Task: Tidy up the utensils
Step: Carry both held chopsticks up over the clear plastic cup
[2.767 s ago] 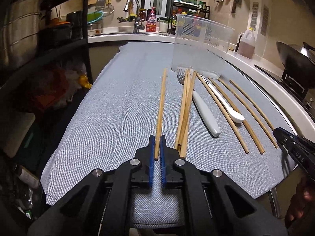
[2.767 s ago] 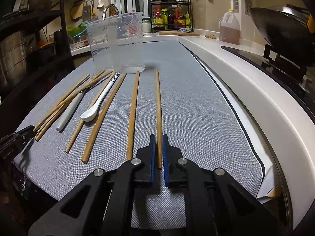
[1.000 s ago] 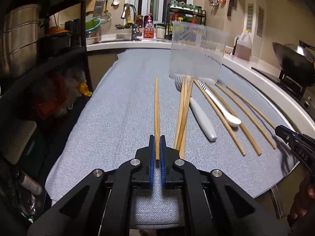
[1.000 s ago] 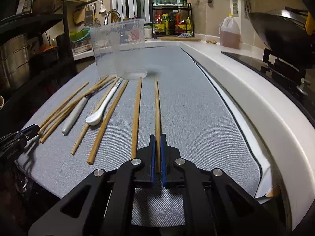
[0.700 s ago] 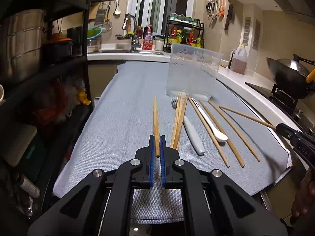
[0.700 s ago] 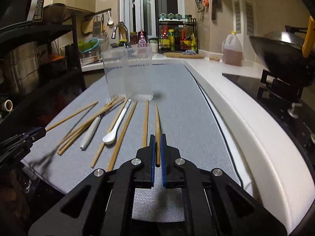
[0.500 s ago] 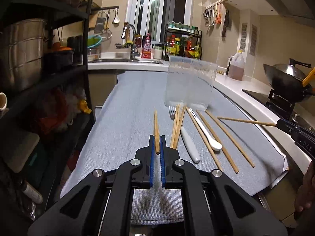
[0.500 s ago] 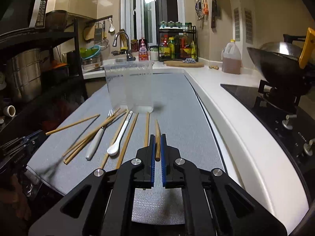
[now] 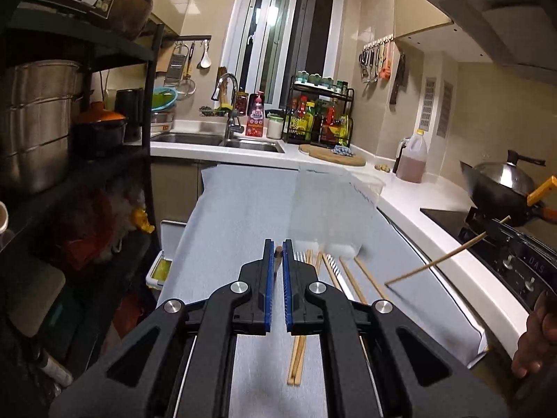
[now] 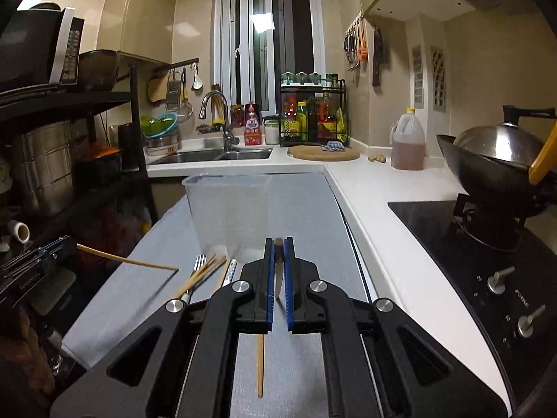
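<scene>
You have the grey mat (image 9: 236, 216) running down the counter as your working ground, with the clear plastic container (image 10: 228, 209) standing upright at its far end, empty as far as can be seen and plainly the likely home for the utensils; nearer you on the mat lie the loose chopsticks (image 9: 351, 278), a fork (image 10: 198, 264) and a striped-handled spoon (image 10: 230, 271), bunched just in front of the container's base; your left gripper (image 9: 277, 250) is lifted above the mat with its blue pads drawn narrow on one chopstick (image 10: 128, 261), which the right camera shows jutting out sideways, nearly level; your right gripper (image 10: 278, 244) is pinched on another chopstick (image 9: 435, 263), gripped near one end so the long free part slants down toward the mat; judge the risks from that: each stick is held close to its end between flat pads, so it may pivot or slide out if you tilt the wrist quickly; the two free ends point toward each other and could cross or knock together as you bring both to the container; a level stick may strike the rim rather than drop in, and a push against that light, empty container could tip it or shove it along the mat.
</scene>
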The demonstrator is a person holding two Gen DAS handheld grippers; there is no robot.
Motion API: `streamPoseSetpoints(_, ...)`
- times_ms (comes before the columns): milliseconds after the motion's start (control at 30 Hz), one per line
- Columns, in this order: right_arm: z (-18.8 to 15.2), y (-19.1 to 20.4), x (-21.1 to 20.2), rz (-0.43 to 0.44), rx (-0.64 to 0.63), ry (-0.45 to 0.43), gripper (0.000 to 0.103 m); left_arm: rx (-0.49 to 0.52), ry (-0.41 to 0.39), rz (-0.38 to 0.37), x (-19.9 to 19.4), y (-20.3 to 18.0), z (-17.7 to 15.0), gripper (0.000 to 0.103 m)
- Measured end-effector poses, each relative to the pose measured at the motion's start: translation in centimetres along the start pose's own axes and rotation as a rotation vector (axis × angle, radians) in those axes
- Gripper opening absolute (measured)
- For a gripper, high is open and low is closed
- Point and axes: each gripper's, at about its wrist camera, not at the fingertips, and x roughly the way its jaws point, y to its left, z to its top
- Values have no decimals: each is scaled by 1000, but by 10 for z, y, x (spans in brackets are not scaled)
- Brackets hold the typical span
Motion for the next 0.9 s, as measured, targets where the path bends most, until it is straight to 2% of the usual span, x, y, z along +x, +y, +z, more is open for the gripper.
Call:
streamPoseSetpoints(300,69,4,27,20,37,1,5,25,-4,-21,27,0,65,5)
streamPoseSetpoints(467,94,9,42,41,37,63,5,36,70,-20,41,2,87,5)
streamPoseSetpoints(700,124,4,45,66,34,145,5,54,91,-39,46,-1,115,5)
streamPoseSetpoints(900,171,2,40,128,51,111,5,57,73,-75,54,-15,163,5)
